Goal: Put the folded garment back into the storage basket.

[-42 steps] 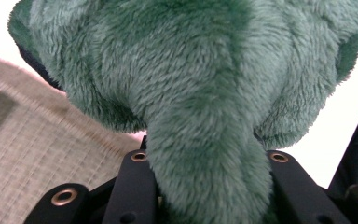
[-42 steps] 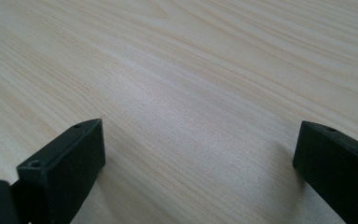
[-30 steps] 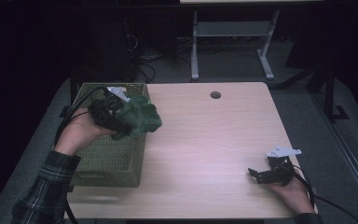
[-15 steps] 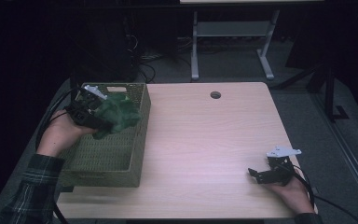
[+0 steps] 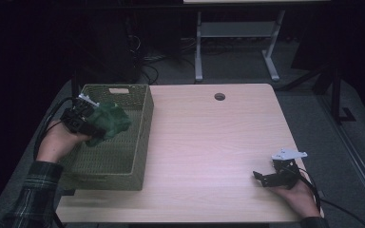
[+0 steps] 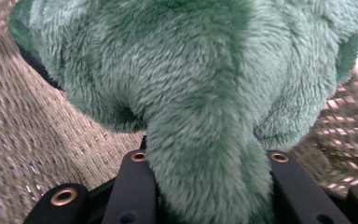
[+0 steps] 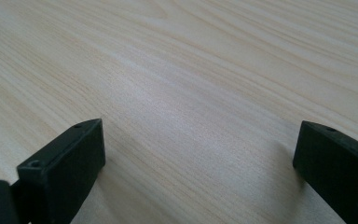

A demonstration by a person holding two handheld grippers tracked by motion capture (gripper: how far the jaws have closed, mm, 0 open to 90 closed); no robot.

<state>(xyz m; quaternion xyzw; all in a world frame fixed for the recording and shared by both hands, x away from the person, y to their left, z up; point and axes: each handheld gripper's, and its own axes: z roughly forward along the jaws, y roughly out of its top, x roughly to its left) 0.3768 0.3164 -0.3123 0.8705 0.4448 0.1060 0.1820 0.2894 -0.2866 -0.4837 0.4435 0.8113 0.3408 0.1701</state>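
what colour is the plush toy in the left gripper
Dark green, a fuzzy soft plush toy; the left gripper view shows it best.

High view overhead facing forward-down, gripper views close along jaws, sharing table (image 5: 209,142).

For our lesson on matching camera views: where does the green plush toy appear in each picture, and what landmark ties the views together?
High view: the green plush toy is at the left, over the woven basket, clamped in the left gripper.
Left gripper view: the toy spans most of the picture, pinched between the black jaws.
Right gripper view: bare wooden table.
Shared landmark: the basket weave.
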